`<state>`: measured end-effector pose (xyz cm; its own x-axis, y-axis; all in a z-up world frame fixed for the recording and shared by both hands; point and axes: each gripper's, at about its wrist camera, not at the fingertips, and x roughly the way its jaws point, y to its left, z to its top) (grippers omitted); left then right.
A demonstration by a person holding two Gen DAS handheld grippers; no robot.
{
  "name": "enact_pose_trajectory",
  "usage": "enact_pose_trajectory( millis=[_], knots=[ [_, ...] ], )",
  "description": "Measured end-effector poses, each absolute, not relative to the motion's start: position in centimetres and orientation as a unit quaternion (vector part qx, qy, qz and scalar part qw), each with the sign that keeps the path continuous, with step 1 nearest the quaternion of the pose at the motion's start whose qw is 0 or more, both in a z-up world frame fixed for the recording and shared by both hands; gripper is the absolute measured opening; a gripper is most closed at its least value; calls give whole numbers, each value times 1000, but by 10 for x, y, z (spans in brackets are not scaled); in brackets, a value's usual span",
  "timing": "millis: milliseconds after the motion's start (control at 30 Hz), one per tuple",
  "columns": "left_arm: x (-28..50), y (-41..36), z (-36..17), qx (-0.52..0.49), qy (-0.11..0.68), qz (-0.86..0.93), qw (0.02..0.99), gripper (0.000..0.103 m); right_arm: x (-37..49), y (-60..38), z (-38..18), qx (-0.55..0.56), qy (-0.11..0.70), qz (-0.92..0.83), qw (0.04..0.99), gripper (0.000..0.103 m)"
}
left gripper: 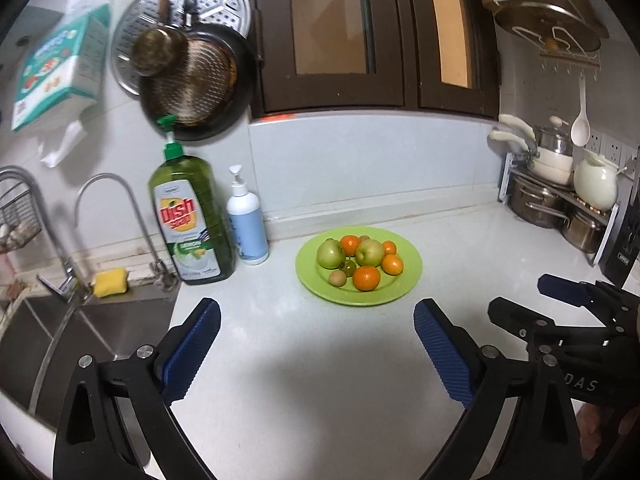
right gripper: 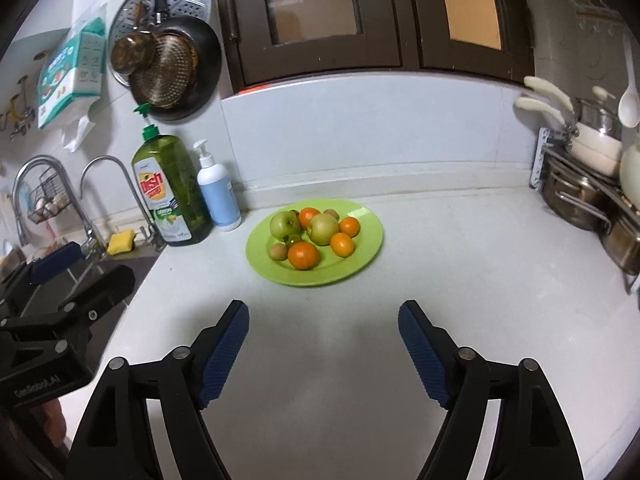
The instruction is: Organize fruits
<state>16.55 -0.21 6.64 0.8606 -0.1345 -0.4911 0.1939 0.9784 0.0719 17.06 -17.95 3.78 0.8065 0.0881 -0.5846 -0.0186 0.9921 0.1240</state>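
Observation:
A green plate (left gripper: 404,280) (right gripper: 360,216) lies on the white counter with fruit on it: two green apples (left gripper: 331,253) (right gripper: 285,225), several oranges (left gripper: 366,278) (right gripper: 304,255) and small brownish and green fruits (left gripper: 337,279) (right gripper: 278,251). My left gripper (left gripper: 316,316) stands open in front of the plate, nothing between its blue pads. My right gripper (right gripper: 323,314) is open too, short of the plate, with nothing in it. Each gripper shows at the edge of the other's view: the right one (left gripper: 560,304), the left one (right gripper: 76,264).
A green dish soap bottle (left gripper: 190,216) (right gripper: 172,192) and a white pump bottle (left gripper: 247,220) (right gripper: 218,196) stand left of the plate. The sink (left gripper: 60,340) with taps and a yellow sponge (left gripper: 110,282) is at the left. A rack of pots (left gripper: 560,200) (right gripper: 588,184) fills the right.

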Motion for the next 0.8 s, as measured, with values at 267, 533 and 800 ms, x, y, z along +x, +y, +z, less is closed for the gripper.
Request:
enact_pose_trajectory(
  millis=[267, 533, 800],
  knots=[
    [97, -8, 76, 44, 233, -56, 970, 103, 106, -187, 59, 36, 277, 37, 959, 88],
    [37, -16, 83, 40, 222, -41, 973, 103, 46, -195, 69, 23, 262, 41, 964, 90],
    [-4, -20, 87, 38, 219, -44, 974, 103, 0, -204, 75, 26, 252, 36, 967, 92]
  ],
)
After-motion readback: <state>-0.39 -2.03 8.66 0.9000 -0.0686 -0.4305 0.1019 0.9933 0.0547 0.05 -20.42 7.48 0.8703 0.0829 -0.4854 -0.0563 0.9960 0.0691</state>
